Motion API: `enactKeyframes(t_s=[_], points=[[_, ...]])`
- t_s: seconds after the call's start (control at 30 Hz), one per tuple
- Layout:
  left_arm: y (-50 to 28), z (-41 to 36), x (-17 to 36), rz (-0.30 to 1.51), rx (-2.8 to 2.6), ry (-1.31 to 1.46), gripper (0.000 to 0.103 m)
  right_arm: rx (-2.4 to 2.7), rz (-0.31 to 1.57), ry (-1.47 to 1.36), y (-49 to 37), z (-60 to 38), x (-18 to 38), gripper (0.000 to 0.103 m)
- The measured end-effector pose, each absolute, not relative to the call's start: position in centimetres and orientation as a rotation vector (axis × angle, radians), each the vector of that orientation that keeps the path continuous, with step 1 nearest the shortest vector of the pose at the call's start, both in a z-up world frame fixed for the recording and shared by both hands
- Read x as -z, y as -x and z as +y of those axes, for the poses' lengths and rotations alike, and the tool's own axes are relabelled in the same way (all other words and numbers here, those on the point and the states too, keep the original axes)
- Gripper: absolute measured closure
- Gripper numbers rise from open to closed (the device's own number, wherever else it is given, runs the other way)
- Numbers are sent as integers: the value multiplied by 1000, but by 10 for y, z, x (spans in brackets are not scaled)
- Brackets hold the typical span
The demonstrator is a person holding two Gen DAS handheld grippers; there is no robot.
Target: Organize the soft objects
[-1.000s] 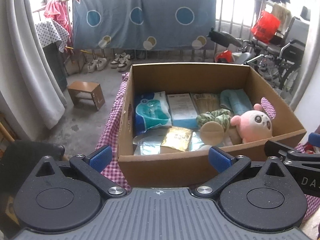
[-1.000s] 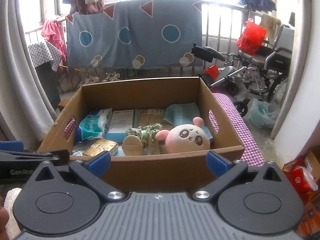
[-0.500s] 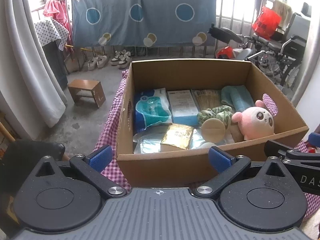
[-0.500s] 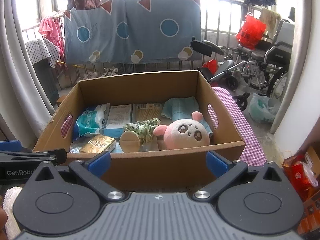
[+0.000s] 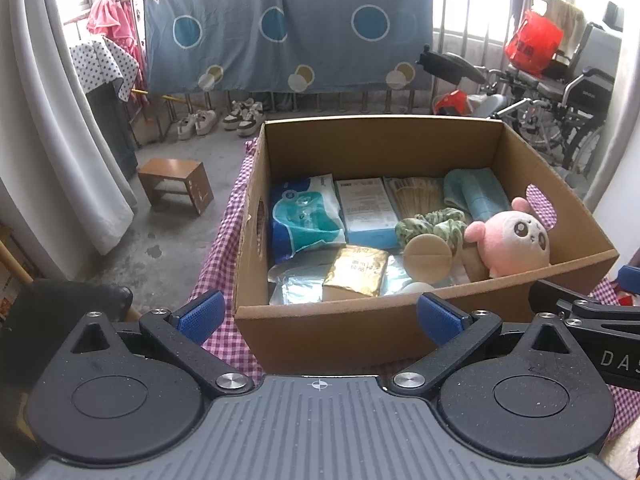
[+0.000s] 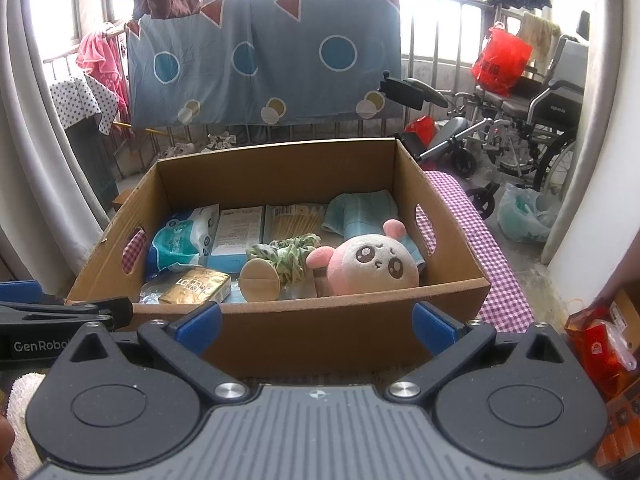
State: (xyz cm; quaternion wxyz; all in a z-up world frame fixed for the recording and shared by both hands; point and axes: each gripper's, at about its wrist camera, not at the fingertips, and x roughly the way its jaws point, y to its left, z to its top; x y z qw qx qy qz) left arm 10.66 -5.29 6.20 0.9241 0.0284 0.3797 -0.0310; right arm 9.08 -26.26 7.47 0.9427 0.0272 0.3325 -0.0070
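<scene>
Your left gripper [image 5: 318,314] and right gripper [image 6: 316,326] both wait spread wide with nothing in them, just in front of the cardboard box [image 6: 280,332]. The pink plush toy [image 6: 370,262] sits inside at the right, so your right gripper looks nearest.

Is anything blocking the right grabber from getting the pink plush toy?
Yes. The cardboard box's near wall stands between the right gripper and the pink plush toy. The open gripper would probably have to go up over that wall. Nothing lies on top of the toy.
</scene>
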Motion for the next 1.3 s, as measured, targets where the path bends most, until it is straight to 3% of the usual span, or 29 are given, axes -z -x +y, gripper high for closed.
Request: enactKeyframes(t_s=[1.3], points=[[-105,-51,-62,780,58,-72,1,14,681,-57,-89,-265,-75,0]])
